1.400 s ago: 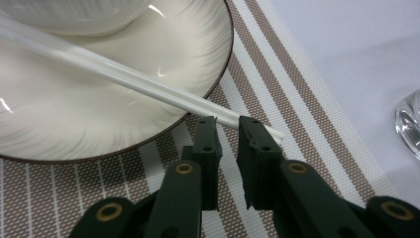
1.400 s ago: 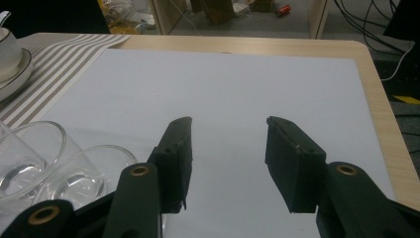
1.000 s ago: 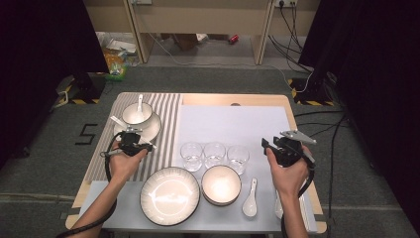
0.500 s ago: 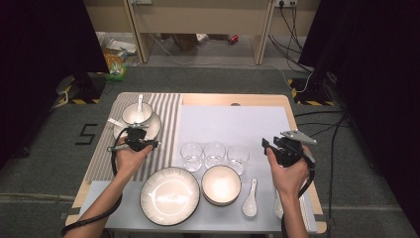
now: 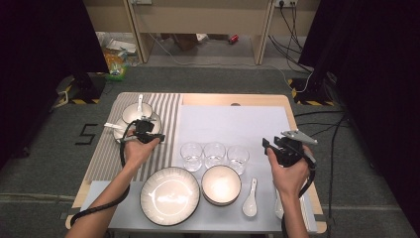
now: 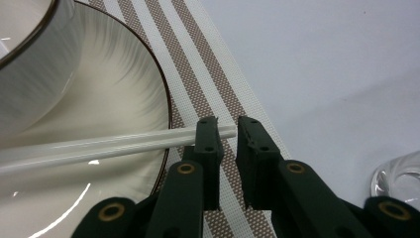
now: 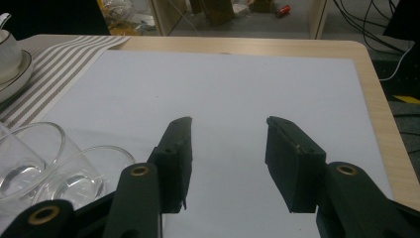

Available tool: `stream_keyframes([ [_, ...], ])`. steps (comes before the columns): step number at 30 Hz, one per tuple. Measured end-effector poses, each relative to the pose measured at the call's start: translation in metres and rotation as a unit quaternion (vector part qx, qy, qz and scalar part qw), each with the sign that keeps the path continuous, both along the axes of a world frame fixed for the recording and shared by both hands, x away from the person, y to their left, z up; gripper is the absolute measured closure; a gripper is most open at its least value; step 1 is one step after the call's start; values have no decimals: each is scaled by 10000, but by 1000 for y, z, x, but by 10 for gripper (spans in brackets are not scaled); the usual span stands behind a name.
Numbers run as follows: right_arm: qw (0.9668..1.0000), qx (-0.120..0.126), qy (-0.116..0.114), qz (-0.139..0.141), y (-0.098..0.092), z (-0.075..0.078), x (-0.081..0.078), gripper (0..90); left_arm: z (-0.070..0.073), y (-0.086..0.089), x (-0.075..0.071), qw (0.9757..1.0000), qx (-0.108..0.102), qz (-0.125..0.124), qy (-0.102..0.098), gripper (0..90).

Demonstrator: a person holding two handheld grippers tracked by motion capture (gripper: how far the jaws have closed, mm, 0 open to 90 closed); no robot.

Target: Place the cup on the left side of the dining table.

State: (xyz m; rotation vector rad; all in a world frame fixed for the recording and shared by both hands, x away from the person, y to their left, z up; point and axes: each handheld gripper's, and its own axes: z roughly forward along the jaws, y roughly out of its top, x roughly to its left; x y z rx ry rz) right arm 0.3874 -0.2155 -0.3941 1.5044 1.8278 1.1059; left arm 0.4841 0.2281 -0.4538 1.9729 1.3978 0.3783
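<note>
At the far left of the counter (image 5: 233, 99), a bowl (image 6: 29, 74) sits on a plate (image 6: 114, 99) that rests on a striped mat (image 6: 198, 64). A pair of white chopsticks (image 6: 99, 148) lies across the plate's rim. Their near ends run behind one finger of the left gripper (image 6: 228, 124) and stop at the slim gap between the two fingers. These fingers are almost together, but I cannot tell whether they pinch the chopsticks or just hover over the ends.

That doubt is the main risk. If the grip is only on the very ends, or not there at all, the smooth round sticks could roll off the sloping plate onto the mat. They could also pivot and swing against the bowl. Pushing further in could nudge the plate and bowl along the mat.

To the right, a glass (image 6: 398, 173) stands close by on the white sheet (image 7: 223, 79), one of three glasses (image 5: 214, 153) in a row. A sideways sweep of the left hand, or its trailing cable, could catch and tip the nearest one.

Further right, the right gripper (image 7: 229, 121) hangs over the bare sheet with its fingers well apart and nothing between them. It is a lesser risk, unless it swings left into the last glass of the row.
</note>
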Motion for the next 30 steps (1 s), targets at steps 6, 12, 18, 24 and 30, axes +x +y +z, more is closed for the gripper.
stream_keyframes([
  [6, 10000, -22, -8, 24, 0, -1, 1, 537, 1, -1, 10, 10000, 22, 3, 32, 784],
  [12, 10000, -10, 9, 24, 1, -1, 1, 537, 1, -2, 20, 10000, 50, 46, 37, 782],
  [18, 10000, -13, 15, 24, 1, -1, 1, 537, 0, -4, 28, 9999, 112, 77, -3, 781],
  [24, 10000, -23, 12, 33, 1, -2, 1, 537, 0, -5, 35, 9999, 105, 122, 20, 780],
  [30, 10000, -21, 11, 32, 1, -2, 1, 537, 2, -3, 41, 9998, 89, 190, 7, 779],
])
